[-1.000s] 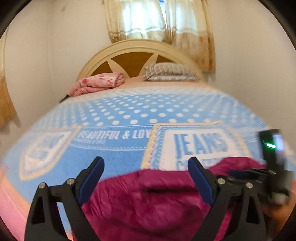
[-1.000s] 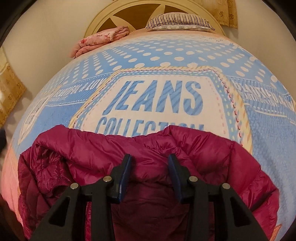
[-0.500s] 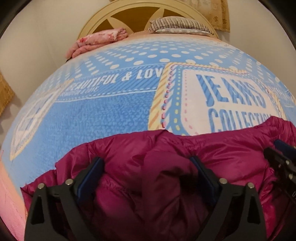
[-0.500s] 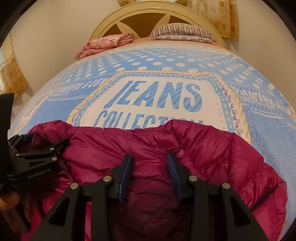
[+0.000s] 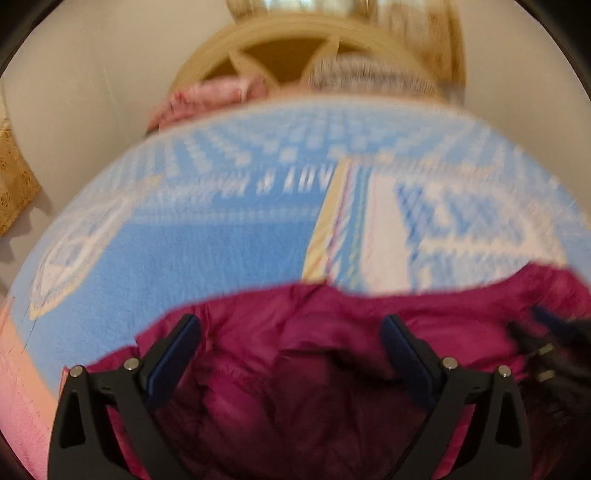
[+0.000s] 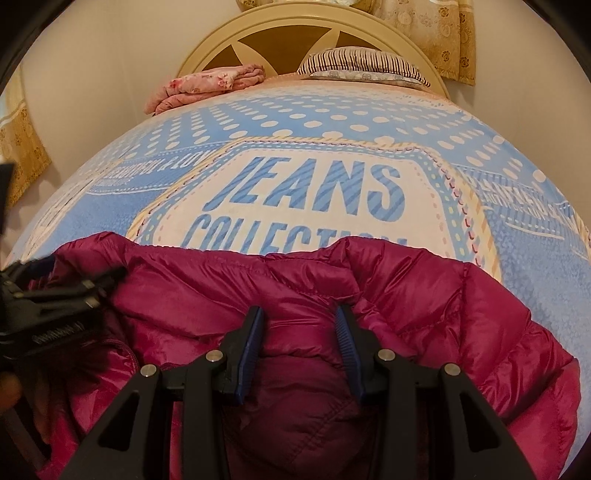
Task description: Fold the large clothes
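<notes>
A magenta puffer jacket lies bunched at the near edge of the bed; it also shows in the left wrist view. My right gripper is partly closed with a fold of the jacket between its blue pads. My left gripper is wide open just above the jacket's left part, holding nothing. The left gripper also shows at the left edge of the right wrist view. The left wrist view is blurred by motion.
The bed has a blue bedspread with white dots and a "JEANS COLLECTION" panel. A folded pink blanket and a striped pillow lie by the cream headboard. Curtains hang at the back right.
My left gripper came down from above the bed onto the jacket's left part and stays open. The right gripper keeps its hold on the jacket and has barely moved.
</notes>
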{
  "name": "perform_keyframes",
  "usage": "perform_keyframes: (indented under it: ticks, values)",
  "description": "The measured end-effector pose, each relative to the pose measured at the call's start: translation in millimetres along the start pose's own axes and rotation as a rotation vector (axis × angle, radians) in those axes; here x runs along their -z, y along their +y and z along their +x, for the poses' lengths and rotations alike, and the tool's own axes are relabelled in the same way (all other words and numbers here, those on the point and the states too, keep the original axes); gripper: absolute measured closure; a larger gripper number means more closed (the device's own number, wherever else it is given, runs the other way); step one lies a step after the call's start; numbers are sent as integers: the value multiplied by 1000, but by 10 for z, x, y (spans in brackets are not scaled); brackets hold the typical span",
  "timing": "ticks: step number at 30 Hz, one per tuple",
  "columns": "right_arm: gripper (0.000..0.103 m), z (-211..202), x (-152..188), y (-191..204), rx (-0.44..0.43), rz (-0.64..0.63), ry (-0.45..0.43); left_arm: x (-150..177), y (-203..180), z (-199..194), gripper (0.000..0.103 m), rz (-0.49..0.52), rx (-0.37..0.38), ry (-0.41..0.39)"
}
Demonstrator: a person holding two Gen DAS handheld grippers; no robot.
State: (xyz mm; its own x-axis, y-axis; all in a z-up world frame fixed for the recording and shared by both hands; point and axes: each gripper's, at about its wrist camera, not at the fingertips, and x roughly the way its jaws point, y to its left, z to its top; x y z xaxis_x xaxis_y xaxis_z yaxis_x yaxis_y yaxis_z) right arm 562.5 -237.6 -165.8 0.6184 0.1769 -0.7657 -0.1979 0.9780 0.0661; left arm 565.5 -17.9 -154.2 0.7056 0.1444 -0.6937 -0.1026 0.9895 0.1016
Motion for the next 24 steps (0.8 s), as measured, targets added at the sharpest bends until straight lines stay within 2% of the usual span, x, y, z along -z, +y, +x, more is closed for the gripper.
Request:
perform_keyframes:
  ticks: [1, 3, 6, 9, 24]
  values:
    - [60, -3, 4, 1, -4, 3, -2, -17, -38, -47, 2, 1, 22, -7]
    - [60, -8, 8, -25, -18, 15, -6, -14, -148, 0, 1, 23, 78, 37]
    - [60, -16, 10, -40, -30, 24, -10, 70, -295, 213, 0, 90, 36, 110]
    - [60, -16, 9, -40, -33, 25, -11, 83, -215, 344, 0, 34, 79, 161]
    - [60, -19, 11, -54, -30, 21, -8, 104, -250, 355, 0, 42, 73, 154]
